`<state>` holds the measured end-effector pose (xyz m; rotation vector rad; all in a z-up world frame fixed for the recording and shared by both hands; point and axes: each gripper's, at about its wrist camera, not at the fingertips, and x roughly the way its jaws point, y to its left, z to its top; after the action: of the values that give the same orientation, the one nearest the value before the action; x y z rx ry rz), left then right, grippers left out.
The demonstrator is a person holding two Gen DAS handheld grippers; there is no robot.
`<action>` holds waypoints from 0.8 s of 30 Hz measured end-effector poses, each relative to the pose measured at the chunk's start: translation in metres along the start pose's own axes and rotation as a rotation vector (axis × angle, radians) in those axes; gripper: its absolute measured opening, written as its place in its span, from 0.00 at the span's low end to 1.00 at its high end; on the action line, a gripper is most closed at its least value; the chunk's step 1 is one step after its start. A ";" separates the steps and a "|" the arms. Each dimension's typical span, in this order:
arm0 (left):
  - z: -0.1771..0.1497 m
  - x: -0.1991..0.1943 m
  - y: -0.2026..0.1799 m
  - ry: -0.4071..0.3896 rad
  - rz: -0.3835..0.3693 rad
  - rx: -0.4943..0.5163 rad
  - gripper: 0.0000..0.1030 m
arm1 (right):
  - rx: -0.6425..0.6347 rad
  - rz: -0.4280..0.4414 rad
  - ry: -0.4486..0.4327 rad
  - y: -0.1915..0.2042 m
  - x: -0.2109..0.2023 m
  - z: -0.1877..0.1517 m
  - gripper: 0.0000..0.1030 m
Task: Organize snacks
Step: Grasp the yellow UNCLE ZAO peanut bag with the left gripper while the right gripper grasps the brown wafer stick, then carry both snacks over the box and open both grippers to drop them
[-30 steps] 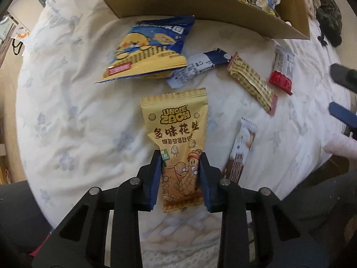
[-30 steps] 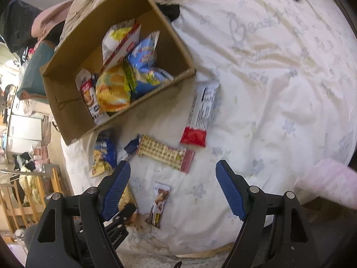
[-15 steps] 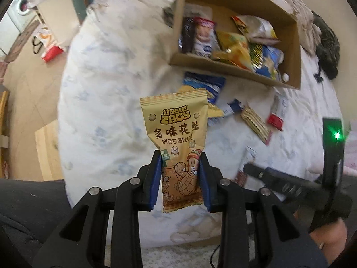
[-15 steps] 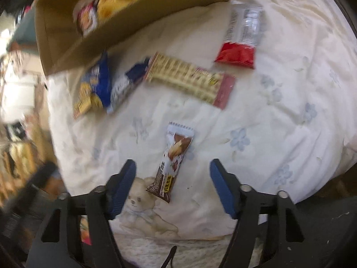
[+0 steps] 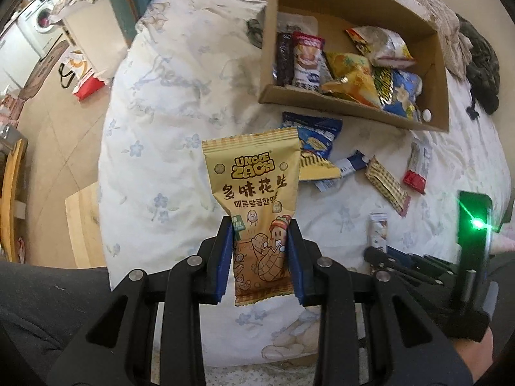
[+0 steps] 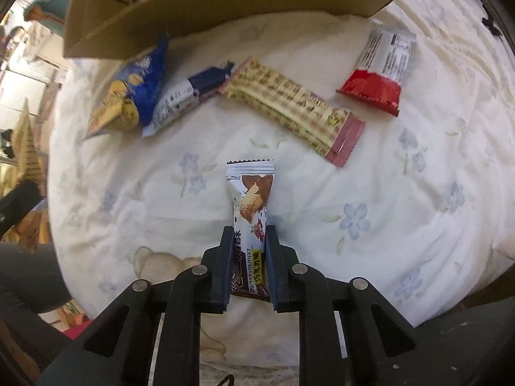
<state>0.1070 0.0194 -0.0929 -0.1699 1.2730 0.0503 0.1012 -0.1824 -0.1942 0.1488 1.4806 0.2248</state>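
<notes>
Left gripper, closed on the lower part of a tan peanut packet. The packet stands upright between the blue pads, its long axis running along the fingers and its crimped top edge pointing away from the camera, above the floral bedsheet. Beyond it sits an open cardboard box holding several snack bags.

Right gripper, clamped on the lower half of a slim white-and-brown wafer bar. The bar's long axis lies in line with the fingers, its serrated white end pointing forward toward the box wall.

Loose on the sheet, between bar and box: a blue-and-yellow chip bag, touching a navy-and-white packet; a long yellow biscuit pack set diagonally; and a red-and-silver bar, apart at the right.
</notes>
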 end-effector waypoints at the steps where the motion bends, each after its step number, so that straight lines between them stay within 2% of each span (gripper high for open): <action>1: 0.000 -0.001 0.002 -0.010 0.011 -0.005 0.27 | 0.011 0.015 -0.006 -0.002 -0.004 0.000 0.18; 9: 0.003 -0.009 0.021 -0.068 0.047 -0.055 0.27 | -0.011 0.131 -0.122 0.002 -0.049 0.004 0.18; 13: 0.007 -0.023 0.022 -0.114 0.022 -0.068 0.27 | -0.018 0.200 -0.245 -0.001 -0.085 0.007 0.18; 18: 0.019 -0.049 0.007 -0.222 0.023 -0.001 0.27 | -0.045 0.227 -0.407 -0.004 -0.129 0.015 0.19; 21: 0.030 -0.066 -0.006 -0.307 0.067 0.104 0.27 | -0.027 0.234 -0.429 -0.007 -0.143 0.027 0.18; 24: 0.046 -0.078 -0.009 -0.349 0.076 0.157 0.27 | -0.009 0.256 -0.449 -0.010 -0.149 0.035 0.18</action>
<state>0.1292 0.0223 -0.0047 0.0231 0.9303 0.0429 0.1255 -0.2268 -0.0496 0.3589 1.0115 0.3786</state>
